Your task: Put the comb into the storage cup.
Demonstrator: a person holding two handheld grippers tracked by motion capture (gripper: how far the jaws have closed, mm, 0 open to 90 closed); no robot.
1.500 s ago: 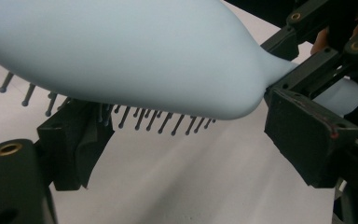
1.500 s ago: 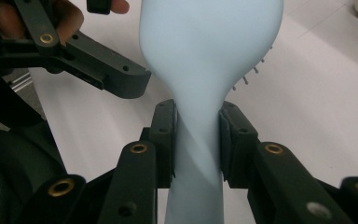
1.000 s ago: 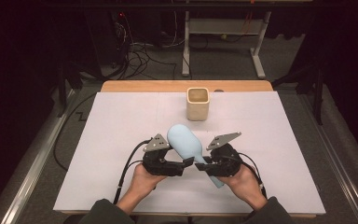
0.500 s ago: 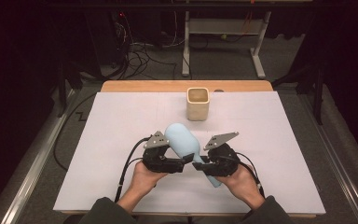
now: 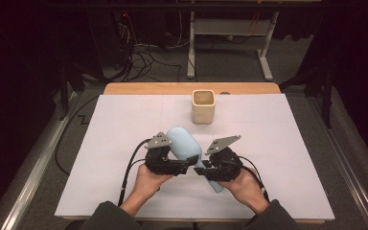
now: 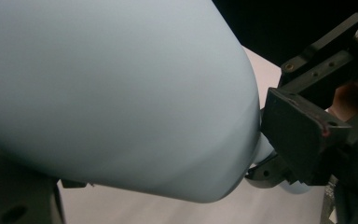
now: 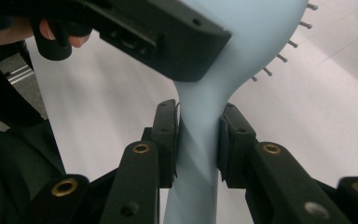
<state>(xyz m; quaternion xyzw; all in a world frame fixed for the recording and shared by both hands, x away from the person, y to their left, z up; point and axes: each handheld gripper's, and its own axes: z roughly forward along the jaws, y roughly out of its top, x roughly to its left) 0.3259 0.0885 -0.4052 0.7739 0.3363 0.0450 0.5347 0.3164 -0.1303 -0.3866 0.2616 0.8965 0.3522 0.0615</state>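
Observation:
A light blue hairbrush (image 5: 184, 143) is held low over the white sheet, its head pointing away from the person. My right gripper (image 5: 199, 170) is shut on its slim handle (image 7: 200, 140), with a pad pressed on each side. From the left, my left gripper (image 5: 189, 164) reaches in around the base of the head. Its jaws have just been closing, and the smooth back of the head (image 6: 121, 93) lies between them. One jaw sits against the head and the other stands clear. Short bristles (image 7: 284, 51) show at the head's edge.
A beige square cup (image 5: 203, 106) stands upright at the back middle of the white sheet (image 5: 124, 124). A wooden table edge (image 5: 148, 88) lies behind it. Cables trail from both grippers toward the person. Beyond the table are floor cables and a metal stand (image 5: 230, 48).
The brush head has swung slightly to the left, toward the left gripper. Both hands have stayed almost where they were.

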